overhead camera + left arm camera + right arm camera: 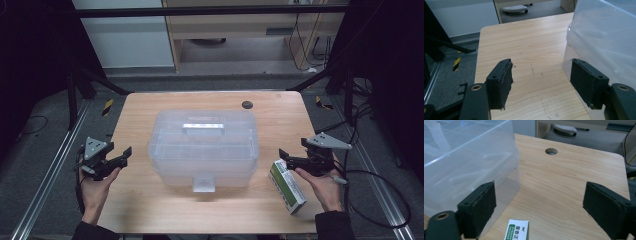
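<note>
A clear plastic storage box with a lid, a top handle and a front latch stands in the middle of the wooden table. A green-and-white carton lies flat near the front right, its end showing in the right gripper view as the carton. My left gripper hovers open left of the box, nothing between its jaws; the box wall is close to its right jaw. My right gripper is open just above the carton's far end, beside the box.
A round cable hole sits in the table's far right part, also seen as the hole. Metal frame rails run along both sides of the table. Cables trail on the floor at the right. A wooden cabinet stands beyond the table.
</note>
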Tool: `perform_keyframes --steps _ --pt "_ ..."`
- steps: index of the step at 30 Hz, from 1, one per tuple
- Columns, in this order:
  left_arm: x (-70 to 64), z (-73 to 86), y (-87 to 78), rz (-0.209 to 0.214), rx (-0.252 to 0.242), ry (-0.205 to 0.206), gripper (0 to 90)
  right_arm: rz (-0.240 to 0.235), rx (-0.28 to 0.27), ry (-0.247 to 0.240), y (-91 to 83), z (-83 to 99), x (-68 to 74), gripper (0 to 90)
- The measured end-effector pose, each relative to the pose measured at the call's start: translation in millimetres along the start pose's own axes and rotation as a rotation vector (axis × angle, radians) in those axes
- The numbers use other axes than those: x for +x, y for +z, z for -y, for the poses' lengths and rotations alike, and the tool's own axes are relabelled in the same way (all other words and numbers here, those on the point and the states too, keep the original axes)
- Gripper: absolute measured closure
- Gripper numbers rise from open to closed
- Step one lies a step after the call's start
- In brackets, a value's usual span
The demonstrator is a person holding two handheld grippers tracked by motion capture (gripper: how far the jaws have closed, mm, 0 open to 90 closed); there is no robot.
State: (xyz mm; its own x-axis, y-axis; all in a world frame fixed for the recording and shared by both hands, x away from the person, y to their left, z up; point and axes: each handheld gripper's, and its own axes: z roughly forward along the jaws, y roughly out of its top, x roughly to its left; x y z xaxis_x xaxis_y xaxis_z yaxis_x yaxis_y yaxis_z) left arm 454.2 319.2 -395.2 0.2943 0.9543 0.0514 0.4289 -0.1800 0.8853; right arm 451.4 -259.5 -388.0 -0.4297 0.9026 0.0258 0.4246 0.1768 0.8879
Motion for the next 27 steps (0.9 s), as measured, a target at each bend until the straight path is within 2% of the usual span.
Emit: perform_keyframes --steps 6,16,21,27 --pt "-8.2 -8.7 -3.1 0.013 0.002 0.054 33.3 -0.01 0.001 -0.023 0.5 -0.5 2.1 15.7" --pt "-18.7 -27.6 -8.4 0.044 -0.028 0.101 32.2 -0.008 0.004 -0.013 -0.2 0.6 -2.4 21.2" --pt "-24.9 -46.7 -6.2 0.042 -0.024 0.168 32.0 0.0 0.032 -0.019 3.4 2.3 -3.6 24.7" --pt "-31.8 -62.9 -7.9 0.056 -0.039 0.203 32.0 0.001 0.046 -0.041 5.3 4.1 -4.6 32.5"
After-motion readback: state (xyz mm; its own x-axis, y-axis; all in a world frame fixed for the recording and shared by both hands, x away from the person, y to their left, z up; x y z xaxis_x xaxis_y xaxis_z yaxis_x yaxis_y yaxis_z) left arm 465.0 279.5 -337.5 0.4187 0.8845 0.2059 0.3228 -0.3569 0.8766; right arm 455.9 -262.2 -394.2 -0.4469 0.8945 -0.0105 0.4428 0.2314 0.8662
